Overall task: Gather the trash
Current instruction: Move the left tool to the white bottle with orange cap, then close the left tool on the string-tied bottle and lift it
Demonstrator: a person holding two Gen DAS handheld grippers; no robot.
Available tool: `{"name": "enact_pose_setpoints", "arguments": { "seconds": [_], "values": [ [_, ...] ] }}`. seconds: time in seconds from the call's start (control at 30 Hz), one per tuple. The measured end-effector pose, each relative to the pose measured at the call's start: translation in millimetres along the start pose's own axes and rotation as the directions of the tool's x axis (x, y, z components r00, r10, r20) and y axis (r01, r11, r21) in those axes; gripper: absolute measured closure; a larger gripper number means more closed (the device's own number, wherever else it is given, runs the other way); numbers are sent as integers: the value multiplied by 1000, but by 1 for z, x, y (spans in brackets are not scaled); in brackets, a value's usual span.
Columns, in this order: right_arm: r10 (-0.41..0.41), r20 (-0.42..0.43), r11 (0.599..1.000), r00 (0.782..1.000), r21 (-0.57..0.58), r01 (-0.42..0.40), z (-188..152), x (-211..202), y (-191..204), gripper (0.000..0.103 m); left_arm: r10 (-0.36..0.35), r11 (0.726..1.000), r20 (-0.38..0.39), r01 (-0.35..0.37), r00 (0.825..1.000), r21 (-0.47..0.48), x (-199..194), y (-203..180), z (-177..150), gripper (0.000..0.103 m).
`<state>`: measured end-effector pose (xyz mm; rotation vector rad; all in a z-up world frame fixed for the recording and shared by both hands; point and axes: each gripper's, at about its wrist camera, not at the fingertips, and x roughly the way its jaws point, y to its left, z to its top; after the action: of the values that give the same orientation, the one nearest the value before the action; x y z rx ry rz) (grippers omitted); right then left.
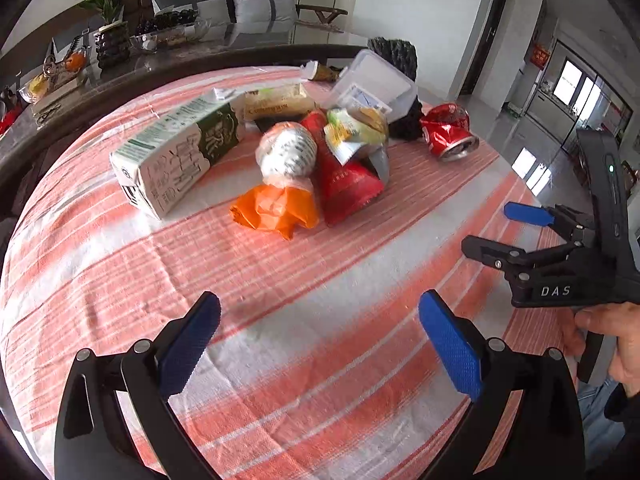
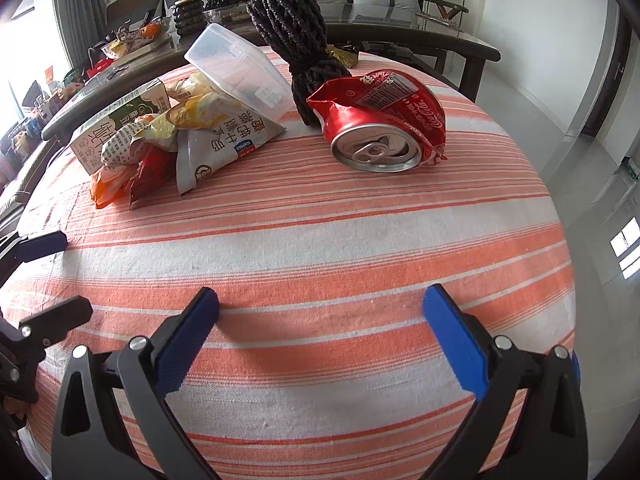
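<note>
Both grippers were spread wide with nothing in them: the left gripper [image 1: 320, 344] and the right gripper [image 2: 320, 336] hung over the near side of the striped tablecloth [image 2: 320, 240]. The trash sat toward the far edge: a milk carton [image 1: 172, 156], an orange bag [image 1: 276, 208], a red wrapper [image 1: 344, 184], and a squashed red can [image 2: 384, 120] off by itself.

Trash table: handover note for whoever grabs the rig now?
Left gripper: open, empty, over bare striped cloth.
Right gripper: open, empty, facing the crushed red can.
Trash all on the table: milk carton, orange bag, red wrapper, clear plastic box, in one pile; the can lies apart, beside a black rope bundle.
Done: nothing gripped.
Left: everything. No bin in view.
</note>
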<state>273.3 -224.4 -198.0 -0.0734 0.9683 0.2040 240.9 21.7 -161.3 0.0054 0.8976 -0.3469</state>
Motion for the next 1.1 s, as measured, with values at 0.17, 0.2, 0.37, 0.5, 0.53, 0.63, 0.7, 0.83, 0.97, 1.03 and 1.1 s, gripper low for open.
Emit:
{"name": "enact_pose_setpoints", "arguments": {
  "seconds": [0.17,0.2,0.37,0.5,0.53,0.63,0.7,0.83,0.97,1.03,1.1],
  "values": [
    [0,0,1000,1000,0,0,0,0,0,4,3,999,19,-4,1000,42,8,8,34,14],
    [0,0,1000,1000,0,0,0,0,0,4,17,998,19,-18,1000,65,13,7,40,18],
    [0,0,1000,1000,0,0,0,0,0,4,28,996,1,-28,1000,88,32,6,52,36],
    [0,0,1000,1000,0,0,0,0,0,4,7,997,-10,-6,1000,81,37,11,50,59],
    [0,0,1000,1000,0,0,0,0,0,4,5,997,-8,-5,1000,80,34,10,49,61],
    [0,0,1000,1000,0,0,0,0,0,4,13,998,-20,-12,1000,66,16,9,39,67],
    [0,0,1000,1000,0,0,0,0,0,4,-1,999,-32,3,999,51,-1,7,25,67],
    [0,0,1000,1000,0,0,0,0,0,4,-2,998,-58,6,998,69,-18,-2,-2,61],
    [0,0,1000,1000,0,0,0,0,0,4,55,991,-33,-50,998,125,-14,-11,-10,15],
    [0,0,1000,1000,0,0,0,0,0,5,62,990,-47,-55,997,133,-4,-11,-8,14],
    [0,0,1000,1000,0,0,0,0,0,4,75,989,-62,-66,995,135,7,-10,-7,13]
  ]
}}
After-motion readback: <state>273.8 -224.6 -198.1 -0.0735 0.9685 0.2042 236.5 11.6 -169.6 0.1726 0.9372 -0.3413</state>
